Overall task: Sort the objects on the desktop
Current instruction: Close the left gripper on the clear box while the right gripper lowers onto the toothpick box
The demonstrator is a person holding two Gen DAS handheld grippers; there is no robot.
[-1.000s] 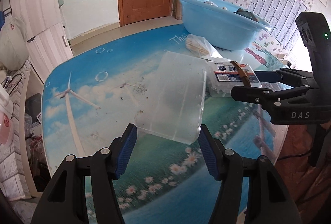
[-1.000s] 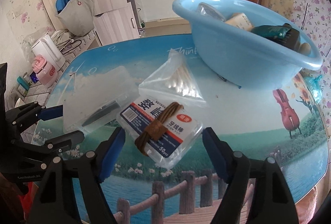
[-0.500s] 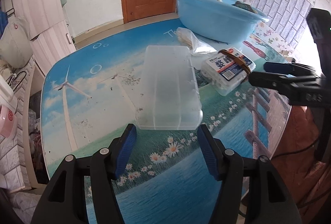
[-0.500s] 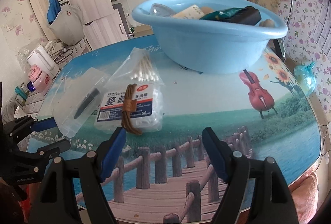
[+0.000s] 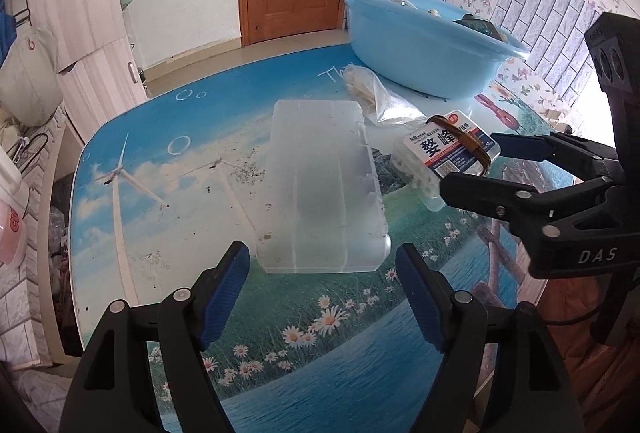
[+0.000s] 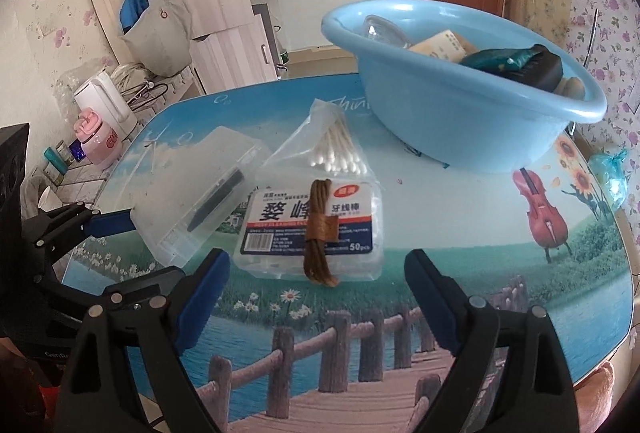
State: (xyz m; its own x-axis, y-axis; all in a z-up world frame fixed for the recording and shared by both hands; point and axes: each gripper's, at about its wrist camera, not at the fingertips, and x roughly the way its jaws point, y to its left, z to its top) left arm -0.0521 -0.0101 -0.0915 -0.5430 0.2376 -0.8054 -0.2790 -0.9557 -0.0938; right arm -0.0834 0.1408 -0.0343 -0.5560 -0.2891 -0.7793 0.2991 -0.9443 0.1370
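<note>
Both hand-held grippers gape: left (image 5: 322,287) facing translucent case (image 5: 324,185), right (image 6: 316,297) facing floss box (image 6: 312,229).

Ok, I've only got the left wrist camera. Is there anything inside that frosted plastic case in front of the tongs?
Observer: Yes. The right wrist view shows a slim dark object lying inside the plastic case.
Operator: And what's in the clear bag behind it?
Observer: Cotton swabs, white tips pointing toward the floss-pick box.
Operator: What's already in the blue basin?
Observer: At least a beige box, a teal packet and a black item.
</note>
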